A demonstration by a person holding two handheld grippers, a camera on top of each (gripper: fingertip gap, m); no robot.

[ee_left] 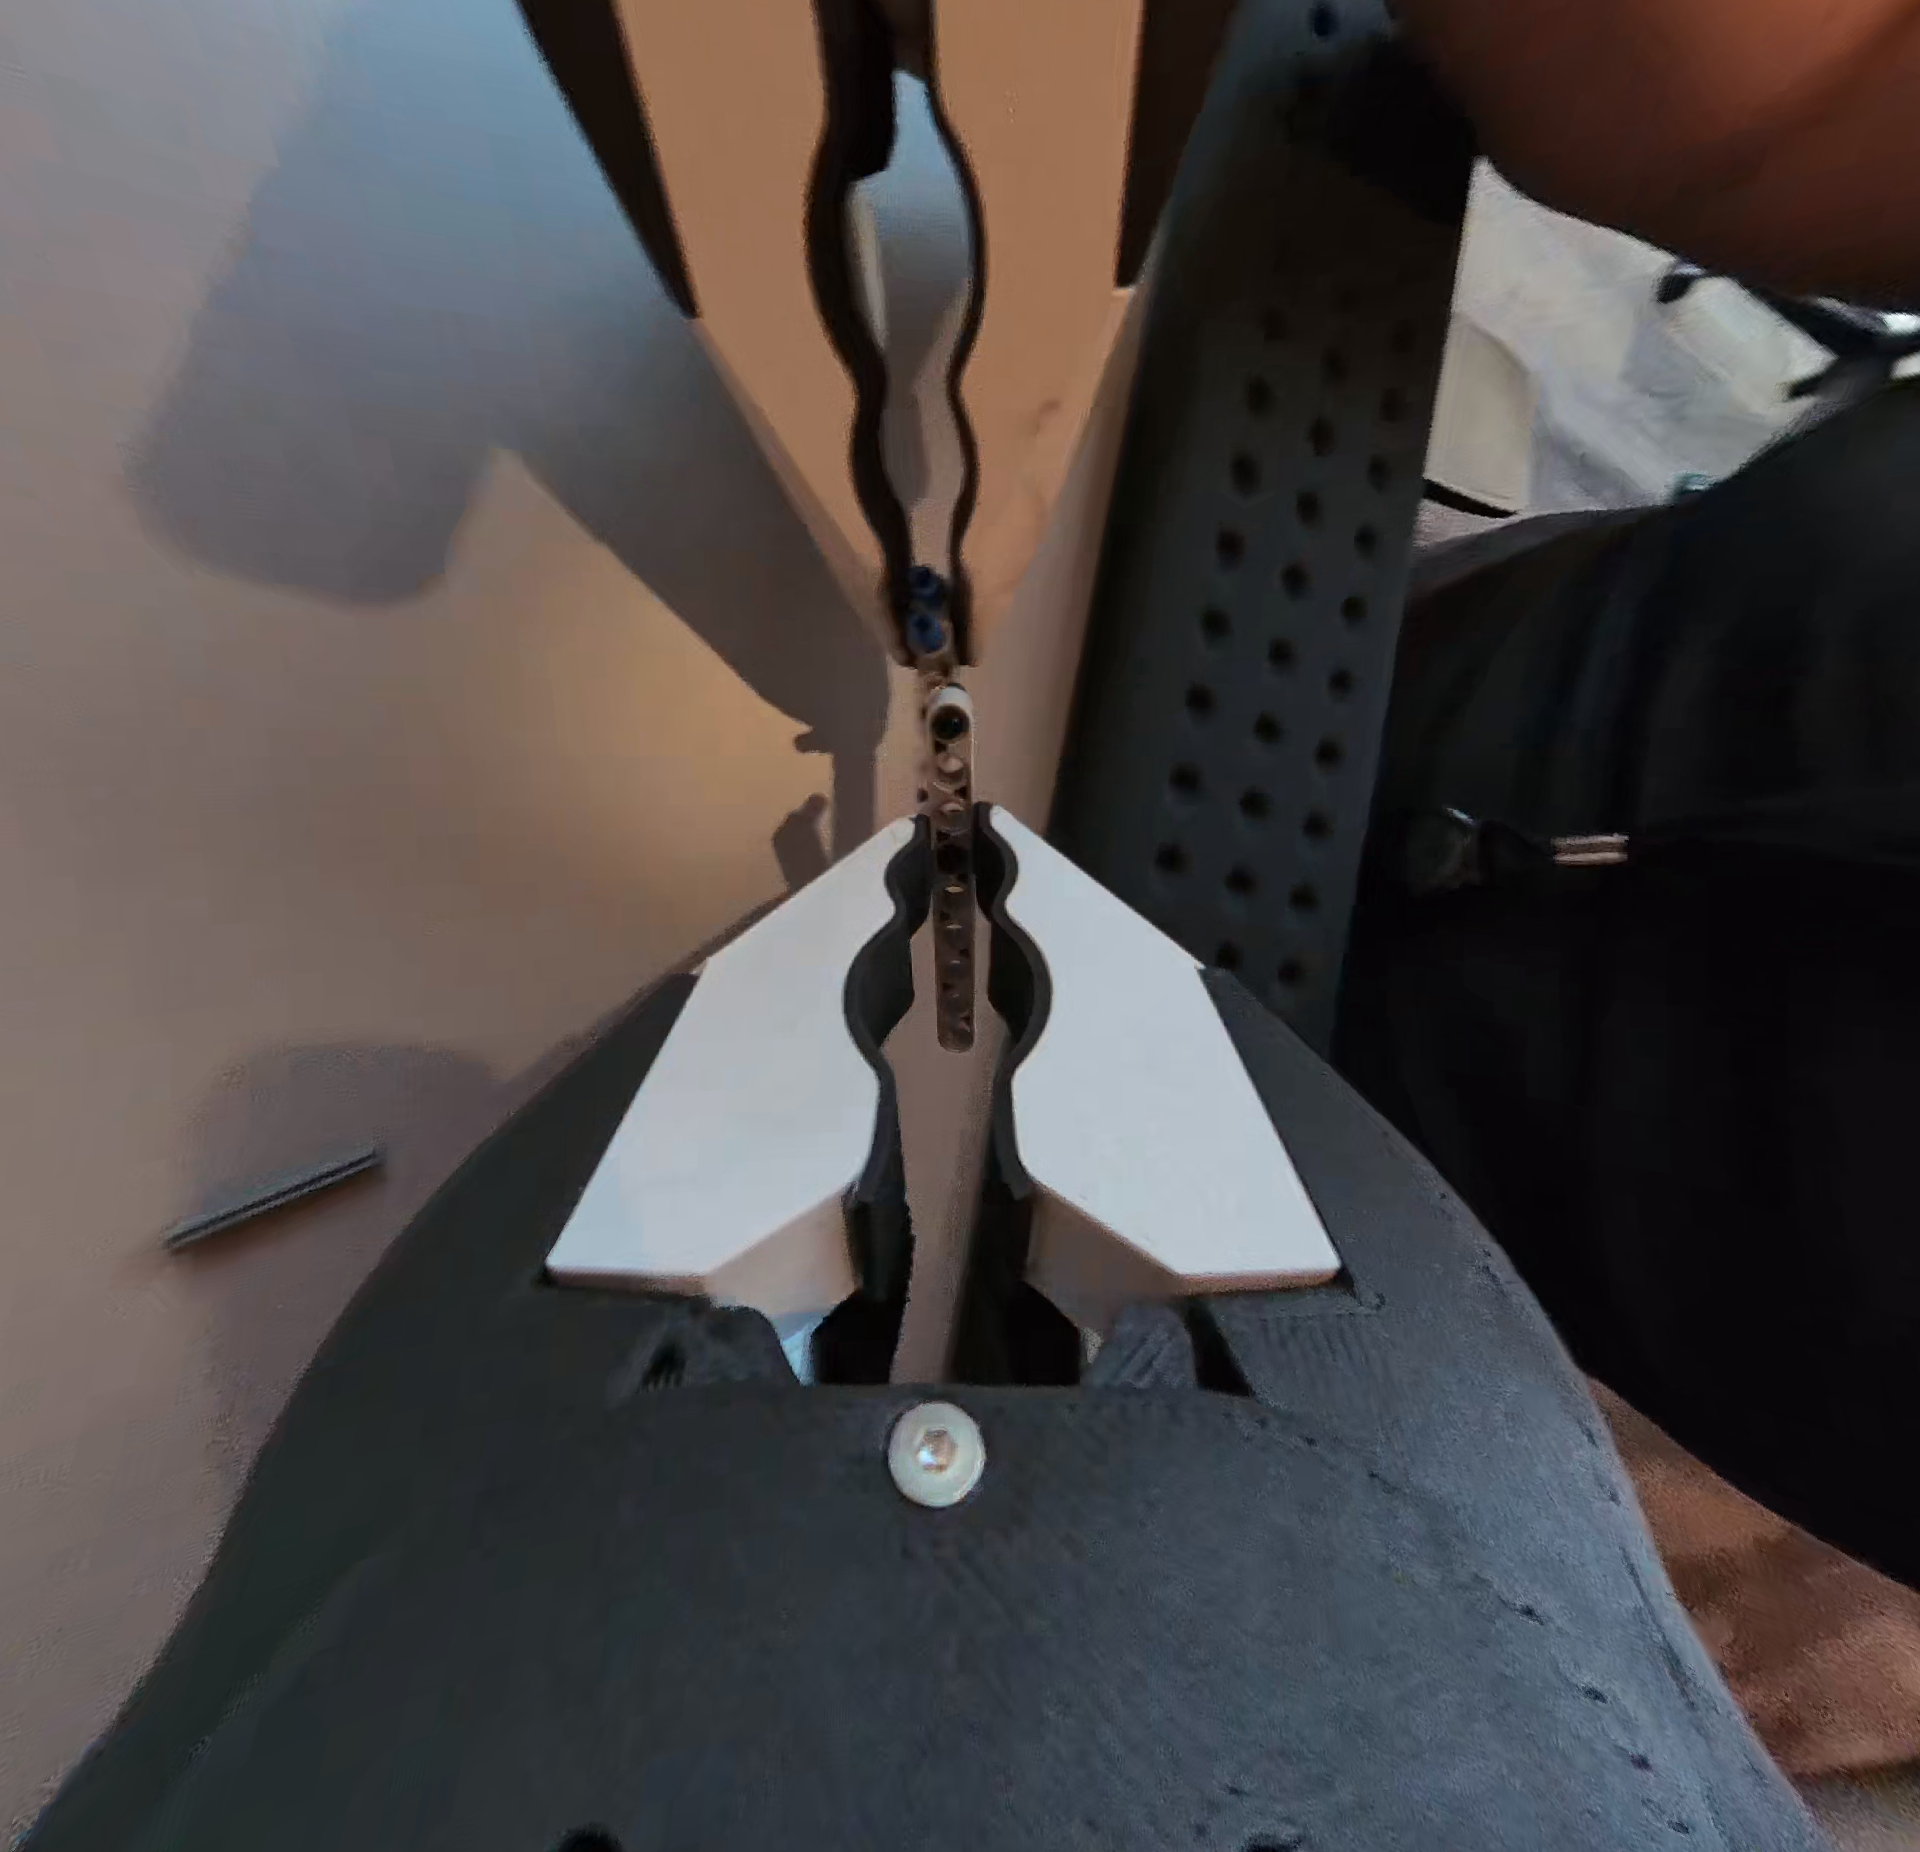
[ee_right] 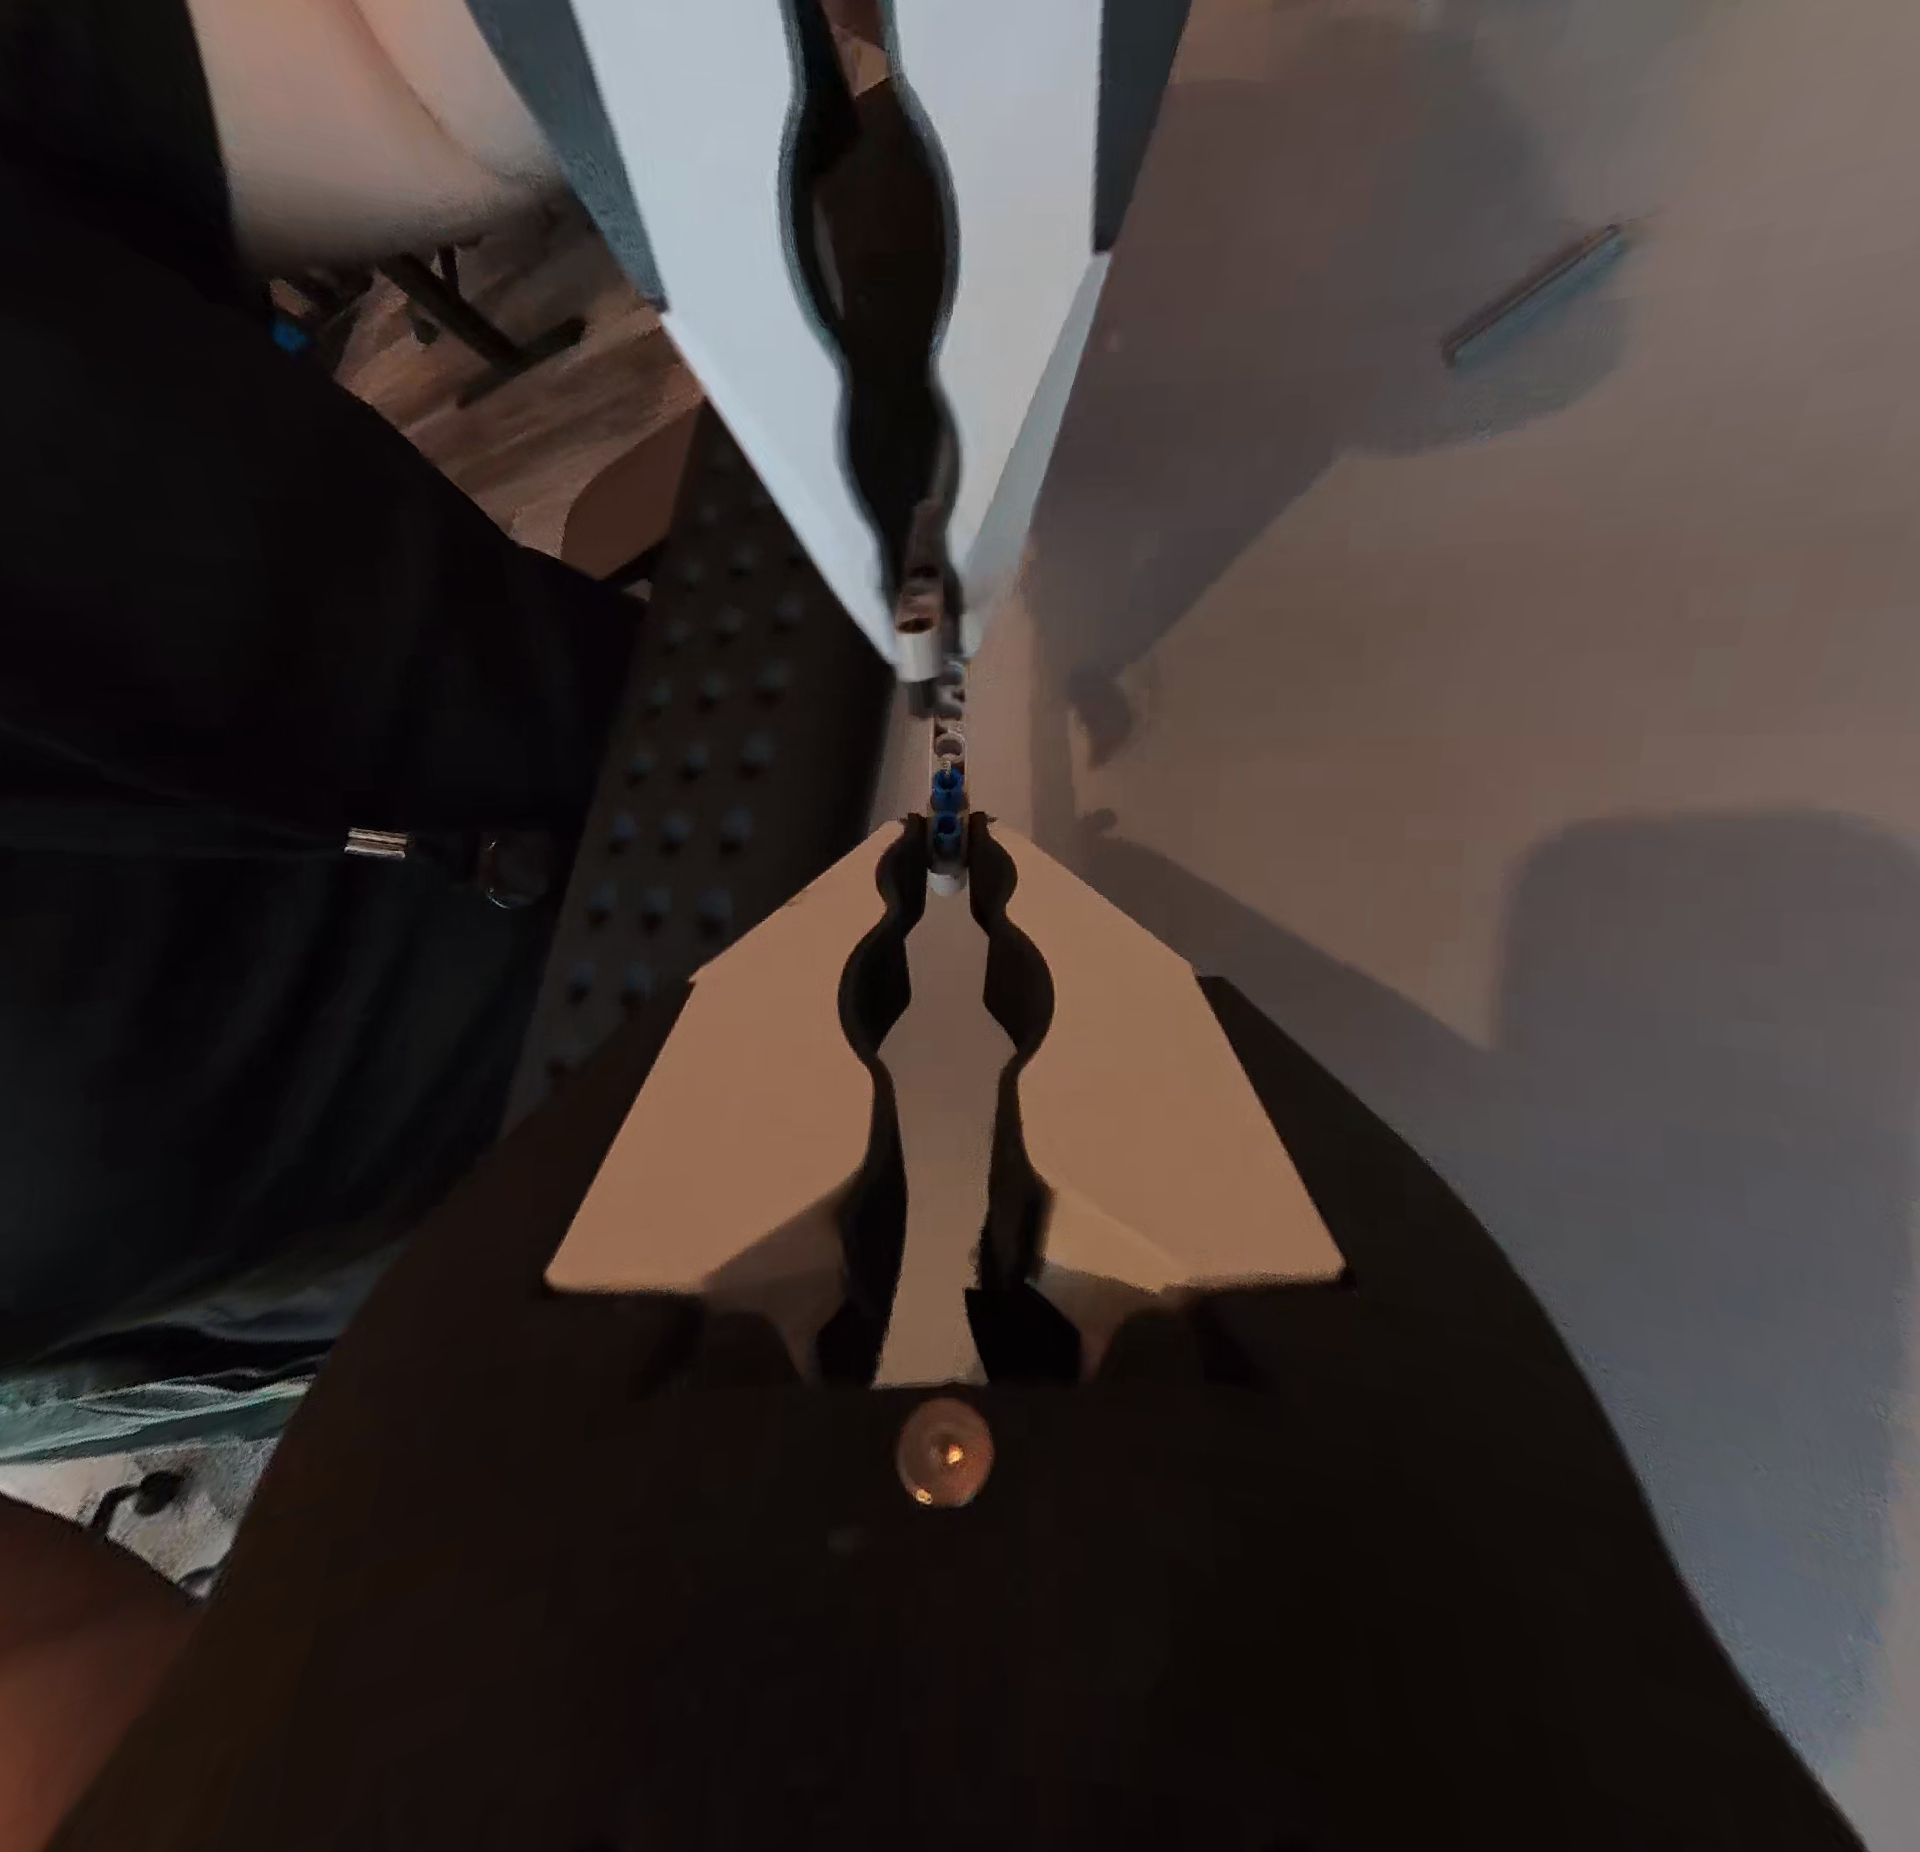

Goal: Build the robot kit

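My left gripper (ee_left: 951, 823) is shut on a dark grey perforated beam (ee_left: 954, 955) that stands upright between its black pads. The beam's far end meets a small white beam (ee_left: 948, 713) carrying blue pins (ee_left: 925, 607). My right gripper (ee_left: 928, 651) comes in from the opposite side and grips that pinned end. In the right wrist view my right gripper (ee_right: 945, 838) is shut on the white beam (ee_right: 948, 753) at its blue pins (ee_right: 943, 807). The left gripper (ee_right: 930, 649) faces it, tip to tip. Whether the two beams are locked together cannot be told.
Both grippers hover over a beige table (ee_left: 312, 763). A thin dark grey rod (ee_left: 272, 1197) lies loose on it, also in the right wrist view (ee_right: 1538, 296). A black perforated panel (ee_left: 1278, 576) and a person in black clothing (ee_left: 1662, 971) are close beside the grippers. My two grippers' fingertips are within a few centimetres of each other. Left tips and right tips are each some 15 cm from the thin dark grey rod (ee_left: 272, 1197). It turns up in the right wrist view (ee_right: 1538, 283) as well.
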